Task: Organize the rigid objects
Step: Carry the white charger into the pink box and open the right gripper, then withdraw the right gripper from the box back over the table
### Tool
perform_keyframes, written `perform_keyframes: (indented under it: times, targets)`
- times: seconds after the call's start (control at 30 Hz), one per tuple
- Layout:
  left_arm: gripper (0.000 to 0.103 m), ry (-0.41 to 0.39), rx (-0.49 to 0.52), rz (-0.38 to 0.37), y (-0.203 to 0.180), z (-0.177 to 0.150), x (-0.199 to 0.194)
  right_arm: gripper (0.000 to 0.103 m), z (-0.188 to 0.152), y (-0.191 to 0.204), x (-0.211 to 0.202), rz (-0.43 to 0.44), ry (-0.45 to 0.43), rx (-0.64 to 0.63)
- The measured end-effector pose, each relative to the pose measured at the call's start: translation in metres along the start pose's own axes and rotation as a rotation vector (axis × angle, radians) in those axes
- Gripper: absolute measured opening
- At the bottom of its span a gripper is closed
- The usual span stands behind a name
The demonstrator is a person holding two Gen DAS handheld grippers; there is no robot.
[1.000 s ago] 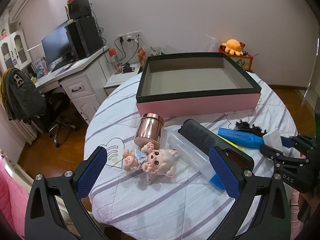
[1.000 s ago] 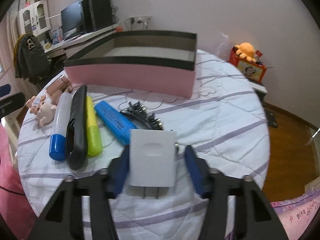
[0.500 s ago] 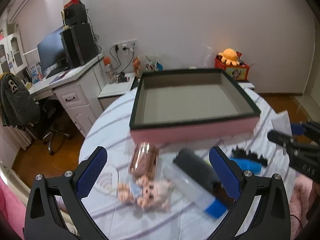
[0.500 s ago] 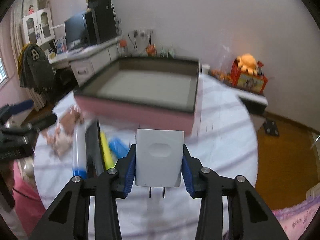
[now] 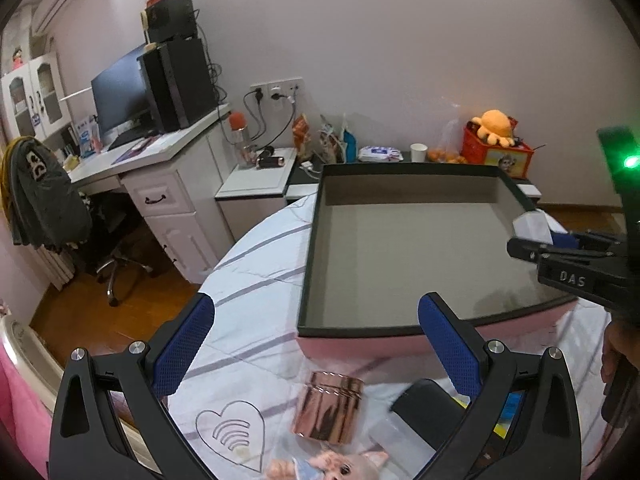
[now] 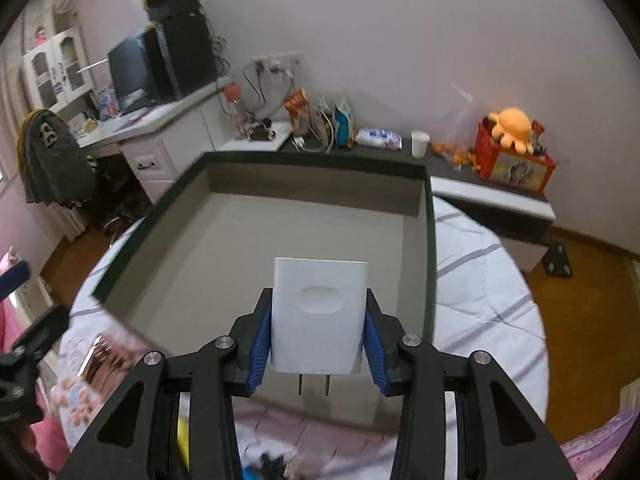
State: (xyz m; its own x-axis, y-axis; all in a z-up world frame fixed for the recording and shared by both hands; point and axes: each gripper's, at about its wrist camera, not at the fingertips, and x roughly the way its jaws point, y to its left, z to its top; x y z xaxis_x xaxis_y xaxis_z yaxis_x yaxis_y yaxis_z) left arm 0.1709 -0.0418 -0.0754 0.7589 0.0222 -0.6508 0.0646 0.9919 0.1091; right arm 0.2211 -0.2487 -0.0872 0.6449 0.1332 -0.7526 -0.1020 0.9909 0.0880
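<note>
Right wrist view gives me what the other camera barely catches: my right gripper is clamped on a white plug adapter, prongs pointing back at me, held above the grey floor of the pink box near its right wall. From the left wrist view I see that adapter only as a white sliver at the box's right rim, but it shows my left gripper spread wide with nothing between its pads, and the rose-gold jar lying just before the box's front wall.
</note>
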Motion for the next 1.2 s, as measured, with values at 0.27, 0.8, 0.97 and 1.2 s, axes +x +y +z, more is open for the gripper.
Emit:
perform_keyframes:
  times: [0.27,0.8,0.97,1.2]
  targets:
    - [0.103,0.018,-0.011,0.001,0.006,-0.002,0.012,0.042,-0.008,-0.002,0.037,-0.084,0.117,0.014]
    - [0.103,0.019,-0.061,0.035,0.035,-0.016,-0.017,0.072,-0.01,0.005,0.005,-0.237,-0.005,-0.038]
    - [0.103,0.005,-0.085,0.069,0.049,-0.026,-0.041,0.081,-0.014,-0.003,-0.051,-0.195,-0.133,0.023]
    - [0.103,0.017,-0.089,0.094,0.058,-0.056,-0.065,0.081,-0.046,0.021,-0.111,-0.071,-0.215,0.005]
